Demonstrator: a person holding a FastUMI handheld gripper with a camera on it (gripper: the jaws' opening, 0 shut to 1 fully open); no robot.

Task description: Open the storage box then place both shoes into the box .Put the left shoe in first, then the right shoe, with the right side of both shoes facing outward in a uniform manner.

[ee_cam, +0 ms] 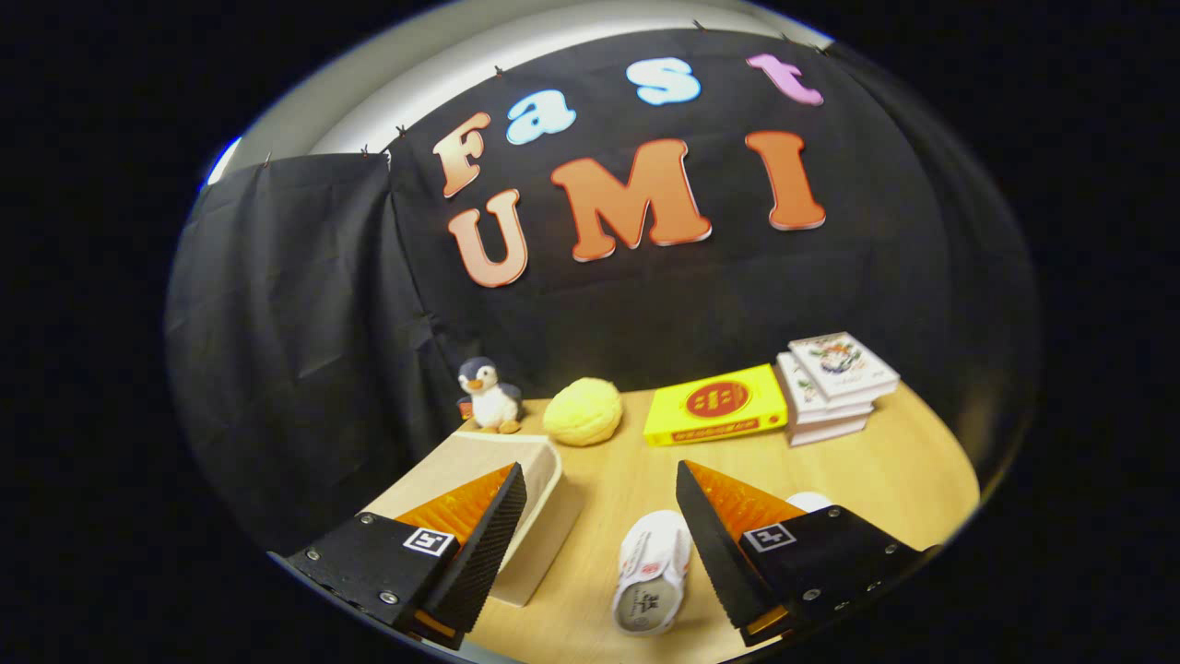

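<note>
Jaws (pixel 599 539): spread wide, gripping nothing.
Shoe (pixel 653 572): white, lying on the bench (pixel 903 470) between the fingers, nearer the right one.
Storage box (pixel 516 480): lid closed, partly behind the left finger.
Rear of bench: penguin toy (pixel 489 395), yellow ball (pixel 583 411), yellow carton (pixel 715 404), stacked books (pixel 834 385).

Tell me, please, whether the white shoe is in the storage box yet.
Out: the white shoe lies on the table between the open gripper fingers, beside the storage box.

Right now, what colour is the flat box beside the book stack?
Yellow with a red round emblem; gripper view.
</note>
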